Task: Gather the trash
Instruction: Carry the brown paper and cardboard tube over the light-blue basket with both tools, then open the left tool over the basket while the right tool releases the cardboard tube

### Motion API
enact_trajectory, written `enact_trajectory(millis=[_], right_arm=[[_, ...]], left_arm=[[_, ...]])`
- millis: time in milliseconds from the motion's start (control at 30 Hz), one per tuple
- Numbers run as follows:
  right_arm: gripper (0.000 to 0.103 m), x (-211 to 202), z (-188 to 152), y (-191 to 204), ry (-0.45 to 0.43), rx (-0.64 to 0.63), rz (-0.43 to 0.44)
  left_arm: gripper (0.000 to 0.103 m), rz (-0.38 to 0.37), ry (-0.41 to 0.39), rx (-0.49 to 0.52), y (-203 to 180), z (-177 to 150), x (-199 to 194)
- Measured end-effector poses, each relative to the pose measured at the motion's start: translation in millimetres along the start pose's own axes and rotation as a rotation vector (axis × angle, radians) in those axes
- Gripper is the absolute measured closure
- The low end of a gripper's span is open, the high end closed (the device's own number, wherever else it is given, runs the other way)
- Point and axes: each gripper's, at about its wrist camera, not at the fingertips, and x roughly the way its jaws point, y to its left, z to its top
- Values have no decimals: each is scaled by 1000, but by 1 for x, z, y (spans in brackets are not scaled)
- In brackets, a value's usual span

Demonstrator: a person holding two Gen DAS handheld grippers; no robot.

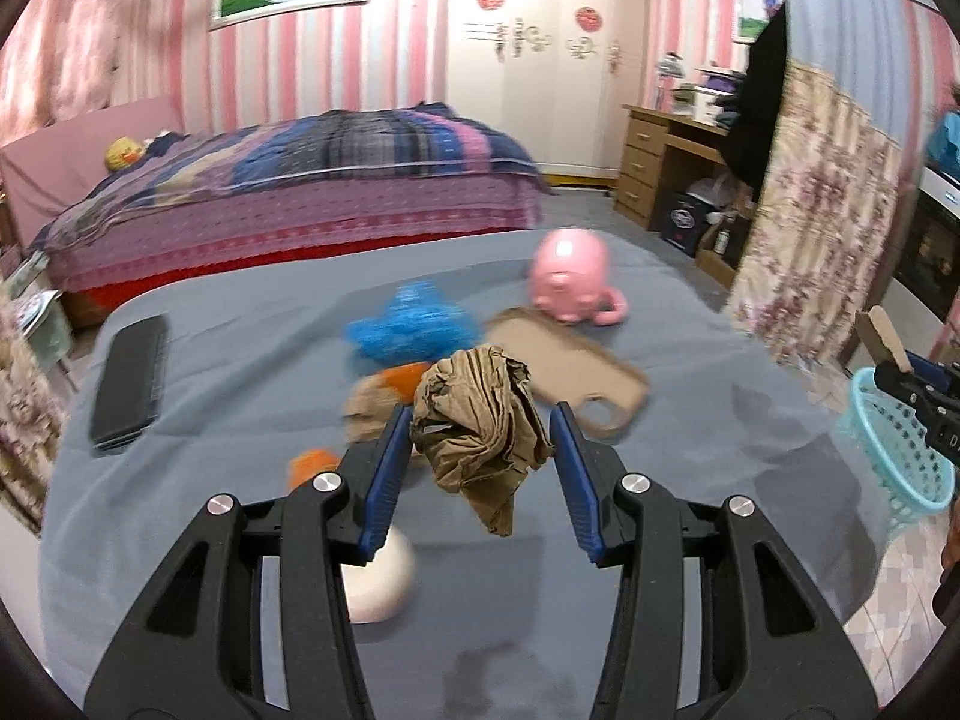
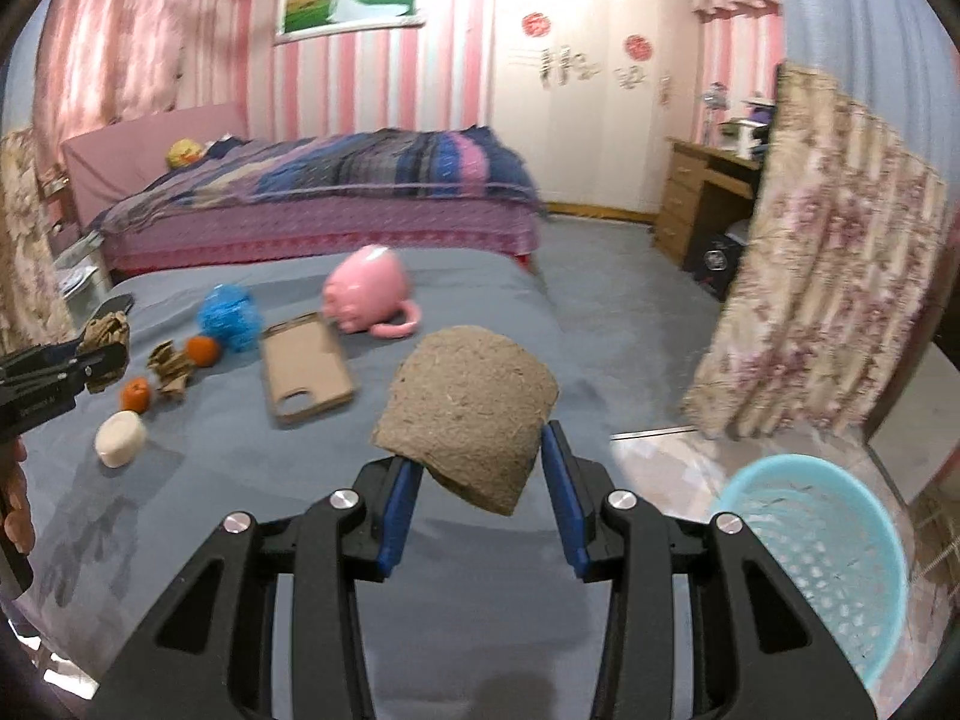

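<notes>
My left gripper (image 1: 481, 414) is shut on a crumpled wad of brown paper (image 1: 474, 420), held above the grey-blue tablecloth (image 1: 240, 372). The right gripper (image 2: 480, 450) is shut on a curved piece of rough grey-brown cardboard (image 2: 468, 414), over the table's right edge. A light blue mesh basket (image 2: 798, 462) stands on the floor at the lower right of it. In the left wrist view the basket (image 1: 894, 456) sits at the far right, under the right gripper (image 1: 912, 384). Another crumpled brown paper (image 2: 171, 369) lies on the cloth.
On the cloth lie two orange fruits (image 2: 203, 351), a white round bar (image 2: 120, 438), a blue puff (image 2: 228, 315), a tan phone case (image 2: 306, 372), a pink mug (image 2: 366, 294) on its side and a black flat item (image 1: 129, 378). A floral curtain (image 2: 828, 252) hangs at the right.
</notes>
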Motion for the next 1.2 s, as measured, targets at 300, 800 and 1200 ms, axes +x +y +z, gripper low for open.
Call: enact_trajectory(millis=[300, 800, 1200], right_arm=[[63, -25, -21, -82, -24, 82, -130], [63, -60, -57, -199, -43, 252, -300], [63, -61, -88, -238, -16, 308, -357]], left_arm=[[57, -136, -20, 94, -109, 11, 5], [57, -347, -6, 221, -255, 2, 20], [57, -491, 30, 264, -337, -10, 34]])
